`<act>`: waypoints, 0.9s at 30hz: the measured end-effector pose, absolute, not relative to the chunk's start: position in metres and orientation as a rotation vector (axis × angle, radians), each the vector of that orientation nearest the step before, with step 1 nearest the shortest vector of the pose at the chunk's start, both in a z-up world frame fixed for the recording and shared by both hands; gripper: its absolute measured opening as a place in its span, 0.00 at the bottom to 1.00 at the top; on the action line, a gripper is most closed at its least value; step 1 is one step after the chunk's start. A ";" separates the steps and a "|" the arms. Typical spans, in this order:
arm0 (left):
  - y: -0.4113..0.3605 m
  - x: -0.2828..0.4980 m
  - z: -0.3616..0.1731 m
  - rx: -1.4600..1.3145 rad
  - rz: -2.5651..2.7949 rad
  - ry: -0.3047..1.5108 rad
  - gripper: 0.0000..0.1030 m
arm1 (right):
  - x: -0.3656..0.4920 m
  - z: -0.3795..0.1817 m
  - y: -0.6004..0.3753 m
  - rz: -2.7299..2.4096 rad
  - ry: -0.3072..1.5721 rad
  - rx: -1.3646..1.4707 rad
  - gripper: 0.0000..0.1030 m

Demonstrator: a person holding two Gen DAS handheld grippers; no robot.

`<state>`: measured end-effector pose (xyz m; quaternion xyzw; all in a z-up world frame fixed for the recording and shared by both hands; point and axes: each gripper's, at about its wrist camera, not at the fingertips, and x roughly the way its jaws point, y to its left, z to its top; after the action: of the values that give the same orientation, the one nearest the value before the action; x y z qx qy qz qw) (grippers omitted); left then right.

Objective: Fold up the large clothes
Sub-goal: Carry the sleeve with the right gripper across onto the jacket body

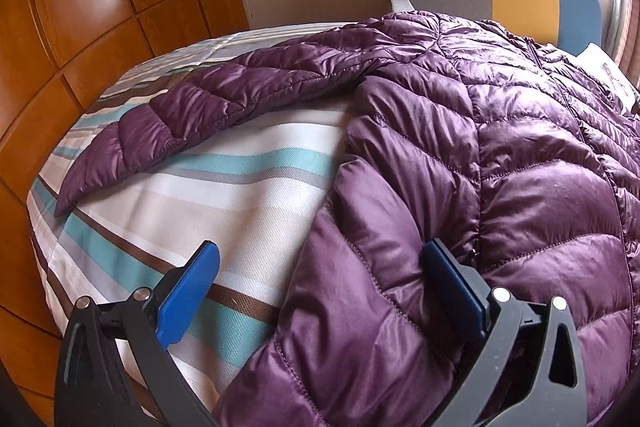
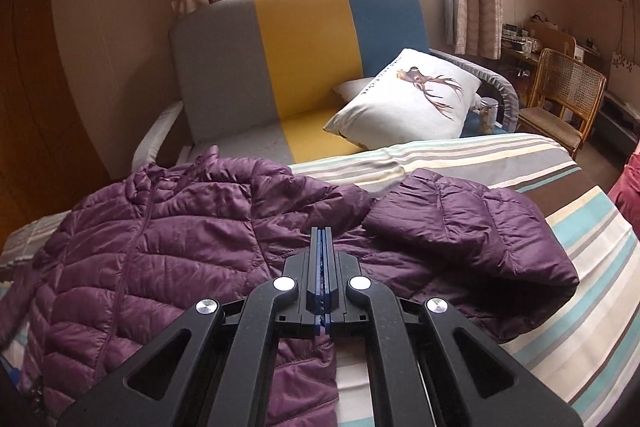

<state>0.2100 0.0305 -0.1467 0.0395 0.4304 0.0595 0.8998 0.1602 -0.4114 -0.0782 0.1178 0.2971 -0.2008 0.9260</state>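
Blue-padded fingers of the left gripper (image 1: 320, 283) stand spread wide, straddling the lower side edge of a purple quilted jacket (image 1: 500, 147); one pad rests over the striped bedsheet (image 1: 224, 187), the other over the fabric, nothing pinched. Across the jacket, the right gripper (image 2: 325, 231) has its pads pressed flat together, apparently with nothing between them, though the tips are hard to read; the jacket lies spread front-up on the bed, one sleeve (image 2: 472, 227) folded inward, a deer-print pillow (image 2: 412, 99) on the sofa (image 2: 304, 39) beyond.
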 end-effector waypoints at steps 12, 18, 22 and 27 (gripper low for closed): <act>0.031 0.209 -0.149 0.077 0.127 0.886 0.98 | 0.204 -0.125 -0.482 -0.553 0.847 0.087 0.54; 0.033 0.209 -0.150 0.056 0.116 0.893 0.98 | 0.209 -0.136 -0.491 -0.545 0.876 0.098 0.09; 0.033 0.209 -0.150 0.057 0.116 0.893 0.98 | 0.199 -0.118 -0.471 -0.508 0.783 0.135 0.07; 0.034 0.210 -0.151 0.054 0.114 0.894 0.98 | 0.202 -0.091 -0.416 -0.356 0.706 0.160 0.06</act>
<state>0.2096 0.0338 -0.1506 0.0259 0.4319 0.0553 0.8998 0.2018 -0.4157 -0.0907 0.0780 0.3436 -0.1730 0.9197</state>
